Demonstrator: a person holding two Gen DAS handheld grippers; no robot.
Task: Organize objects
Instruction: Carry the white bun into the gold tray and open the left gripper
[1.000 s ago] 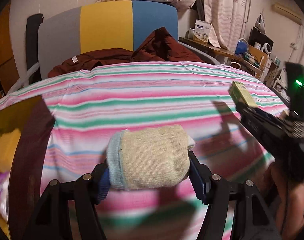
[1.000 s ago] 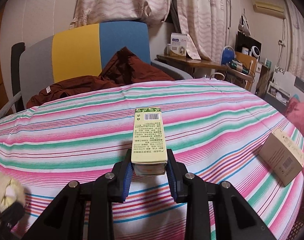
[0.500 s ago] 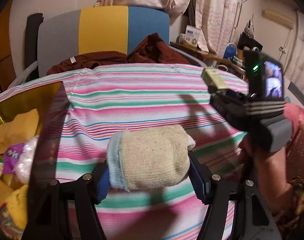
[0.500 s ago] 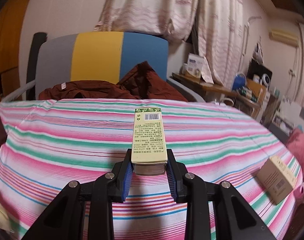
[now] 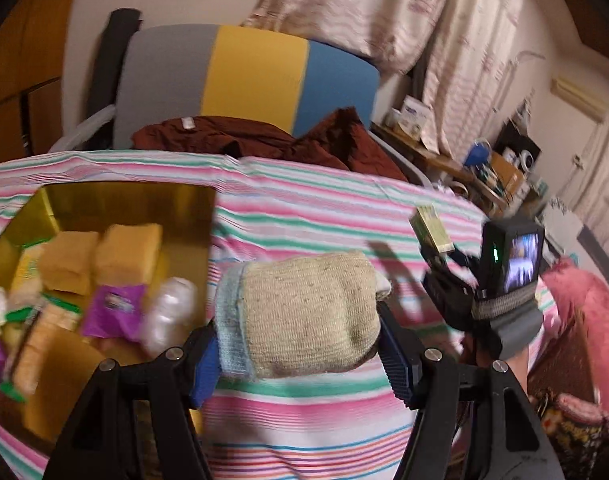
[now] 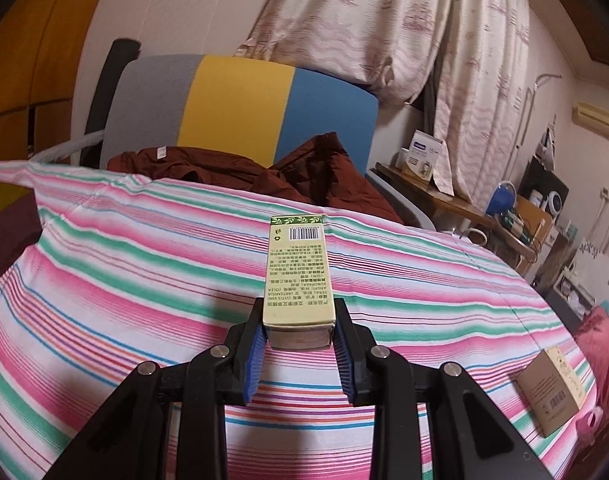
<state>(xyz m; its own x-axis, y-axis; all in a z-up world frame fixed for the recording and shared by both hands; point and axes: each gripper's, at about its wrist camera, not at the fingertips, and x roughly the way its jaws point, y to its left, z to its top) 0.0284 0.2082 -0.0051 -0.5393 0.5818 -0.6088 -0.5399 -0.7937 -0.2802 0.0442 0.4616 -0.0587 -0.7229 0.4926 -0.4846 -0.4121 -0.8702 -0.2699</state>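
— So, far left first: what sits there?

— A gold box (image 5: 116, 200) on the striped cloth (image 5: 304, 208), open at the top and already crowded: yellow sponges (image 5: 126, 248), a purple packet (image 5: 114, 306), a clear plastic bundle (image 5: 170, 312), and some blurred wrappers I cannot name.

— And just right of the box?

— The left gripper (image 5: 300, 360), raised above the cloth beside the box. Its jaws stand about halfway apart and press on both ends of a rolled beige sock (image 5: 308, 312) with a pale blue cuff; the roll lies crosswise between the blue pads.

— Further right?

— The right gripper (image 6: 298, 354), seen from the left camera with its small lit screen and a hand (image 5: 504, 356) under it. Its jaws are drawn in tight on a slim cream carton (image 6: 298, 280) printed with a barcode, which points forward, lifted clear of the cloth.

— Anything lying loose?

— A brown cardboard box (image 6: 552, 392) rests on the cloth near its right edge, well apart from the carton, beside something pink and fluffy (image 6: 600, 340).

— Behind the cloth?

— A grey, yellow and blue chair back (image 6: 240, 108) with a dark red garment (image 6: 240, 172) heaped in front of it, curtains (image 6: 384, 24) above, and a cluttered wooden shelf (image 6: 444, 200) to the right.
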